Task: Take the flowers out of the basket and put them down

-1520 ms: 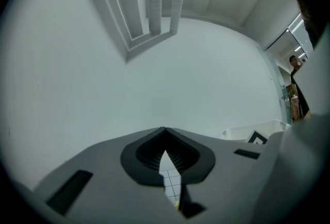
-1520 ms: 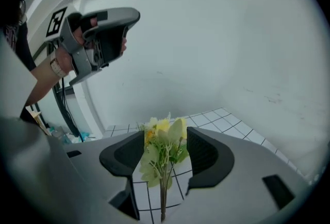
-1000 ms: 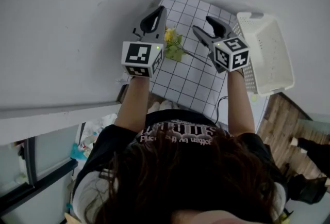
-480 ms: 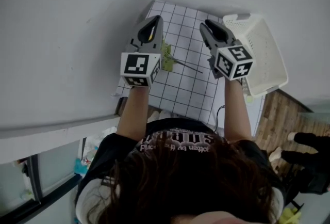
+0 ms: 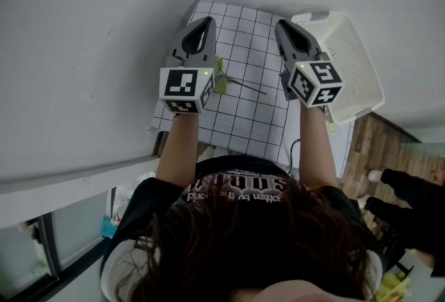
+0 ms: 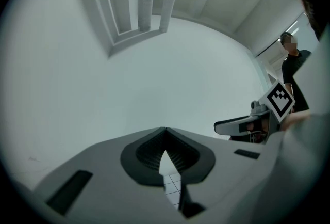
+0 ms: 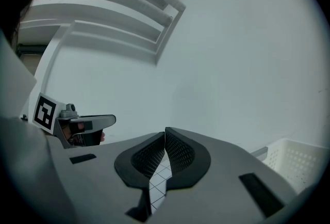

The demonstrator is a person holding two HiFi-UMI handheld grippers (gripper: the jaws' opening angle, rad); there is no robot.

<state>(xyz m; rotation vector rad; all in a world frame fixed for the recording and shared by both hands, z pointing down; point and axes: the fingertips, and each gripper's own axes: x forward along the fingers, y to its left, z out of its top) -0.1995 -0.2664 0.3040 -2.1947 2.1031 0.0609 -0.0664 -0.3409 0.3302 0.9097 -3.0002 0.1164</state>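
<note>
Left gripper [image 5: 206, 22]: jaws together, empty. Right gripper [image 5: 281, 24]: jaws just closed, empty. Green-leaved, thin-stemmed flower [image 5: 222, 83] lies on the white grid-patterned table [image 5: 243, 120]; a white perforated plastic basket [image 5: 354, 67] sits at the table's right edge.

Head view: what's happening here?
A person holds the left gripper and right gripper above a white gridded mat. Both have their fingers shut on nothing; the right's have just closed. A thin-stemmed green-leaved flower lies on the mat, partly hidden by the left gripper. The white perforated plastic basket sits at the mat's right.
</note>
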